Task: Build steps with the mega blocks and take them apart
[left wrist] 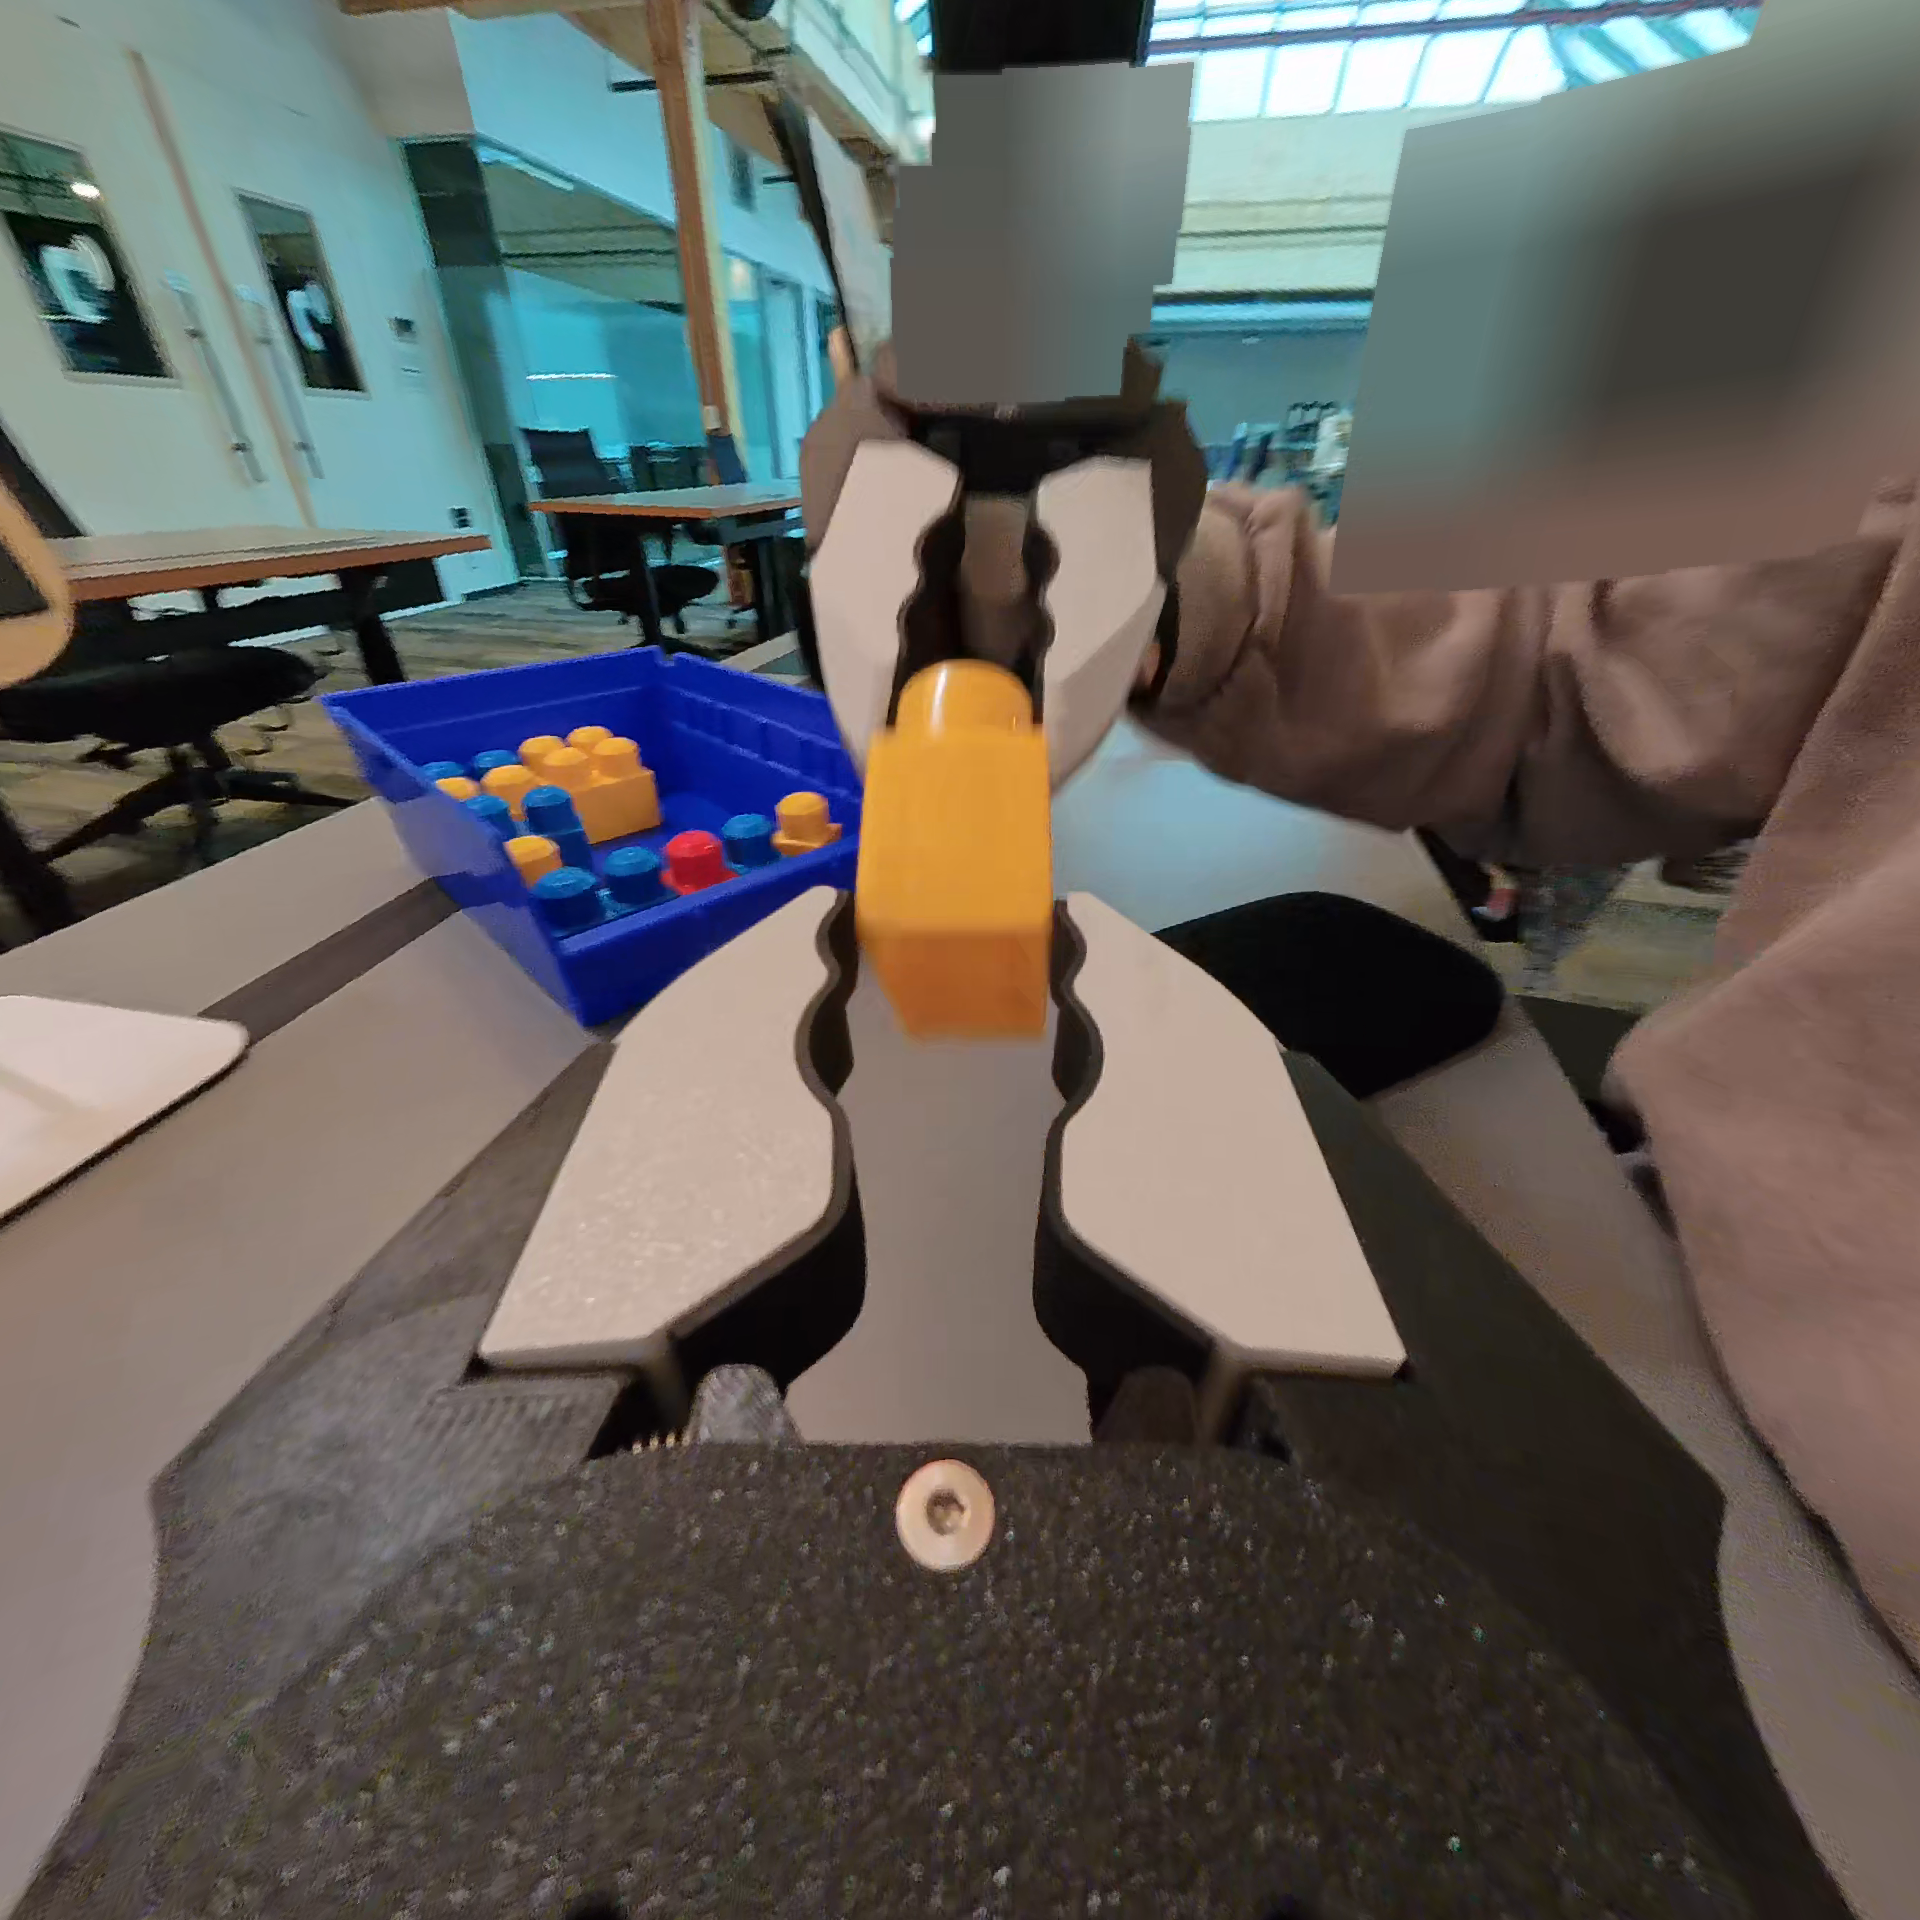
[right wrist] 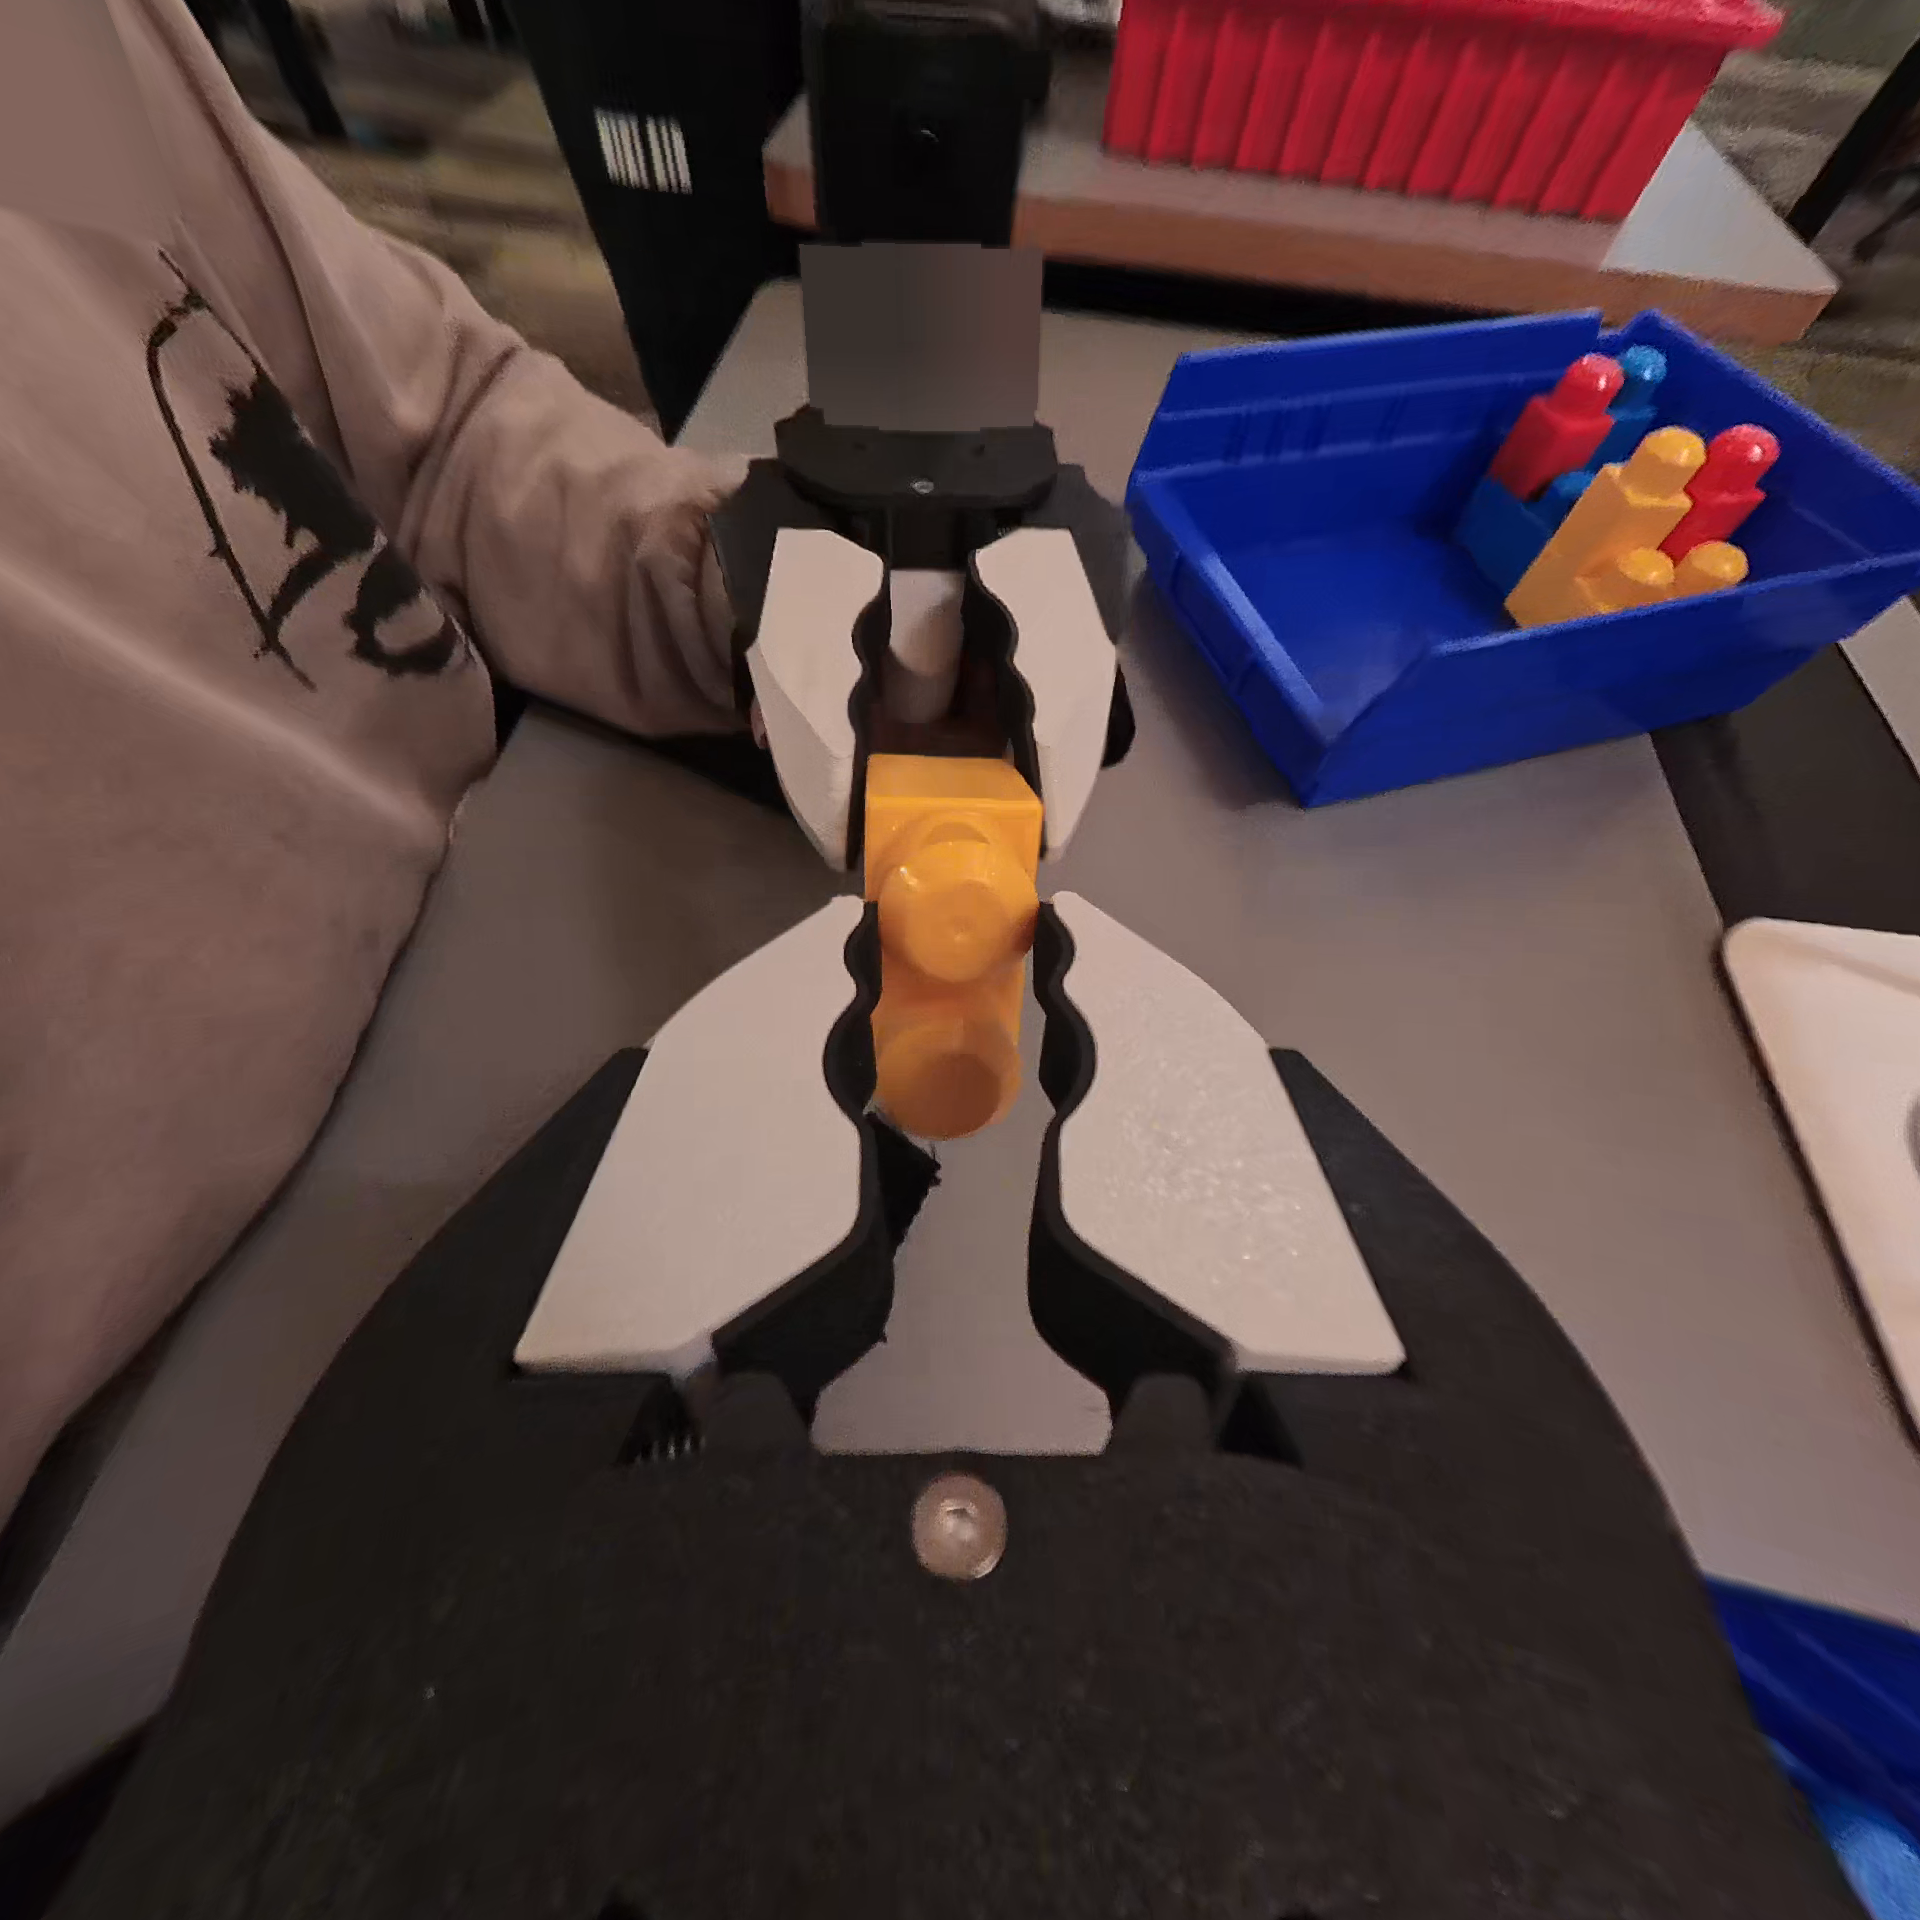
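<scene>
Orange-yellow plastic block assembly (left wrist: 951,862), centre of frame: uniform colour, no pattern. Left gripper (left wrist: 951,935) and right gripper (right wrist: 951,935): pale grey finger plates edged black, on speckled black bodies. Blue plastic bin (left wrist: 582,935), centre left of the left wrist view: holds blue, orange-yellow and red blocks. Ribbed red plastic bin (right wrist: 1392,94), upper right of the right wrist view. Grey tabletop (right wrist: 1351,1039). Taupe fabric sleeve (left wrist: 1507,707) with black marking.

Blue bin (right wrist: 1455,665) flanks tools; table (right wrist: 1351,1039) between clear.
</scene>
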`<state>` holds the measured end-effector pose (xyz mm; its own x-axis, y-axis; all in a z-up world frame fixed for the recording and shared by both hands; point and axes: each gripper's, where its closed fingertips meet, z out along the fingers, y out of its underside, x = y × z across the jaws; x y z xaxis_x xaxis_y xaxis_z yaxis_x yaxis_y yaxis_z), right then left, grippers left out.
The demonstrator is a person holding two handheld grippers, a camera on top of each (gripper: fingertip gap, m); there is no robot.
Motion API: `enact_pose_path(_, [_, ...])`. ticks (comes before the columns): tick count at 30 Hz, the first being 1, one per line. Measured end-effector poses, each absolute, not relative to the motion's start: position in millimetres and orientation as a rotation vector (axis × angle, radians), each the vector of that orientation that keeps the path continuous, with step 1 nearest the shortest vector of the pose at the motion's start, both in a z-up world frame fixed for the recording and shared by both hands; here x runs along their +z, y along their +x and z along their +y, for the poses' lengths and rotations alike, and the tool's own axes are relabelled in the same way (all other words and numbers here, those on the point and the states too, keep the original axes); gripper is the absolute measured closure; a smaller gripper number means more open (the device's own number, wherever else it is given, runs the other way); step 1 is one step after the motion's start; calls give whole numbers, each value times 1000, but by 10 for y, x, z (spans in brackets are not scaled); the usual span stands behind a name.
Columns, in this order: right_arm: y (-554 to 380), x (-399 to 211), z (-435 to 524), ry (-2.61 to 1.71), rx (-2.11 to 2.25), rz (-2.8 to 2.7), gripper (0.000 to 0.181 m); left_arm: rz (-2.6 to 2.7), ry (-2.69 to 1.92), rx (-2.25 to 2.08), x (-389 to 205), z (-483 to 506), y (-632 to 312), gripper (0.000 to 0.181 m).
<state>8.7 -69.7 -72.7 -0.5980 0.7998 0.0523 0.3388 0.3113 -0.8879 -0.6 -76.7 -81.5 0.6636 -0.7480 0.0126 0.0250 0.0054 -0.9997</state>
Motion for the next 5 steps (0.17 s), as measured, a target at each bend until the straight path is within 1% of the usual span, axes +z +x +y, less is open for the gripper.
enact_pose_path(2, [158,-580,-451,-1054,1151,-2109,153,605,-1469,-608,-824,-710,-117,158])
enact_pose_path(5, [272,-425,280,-1211,874,-2103,153,523,-1470,-539,-787,-644,-319,172])
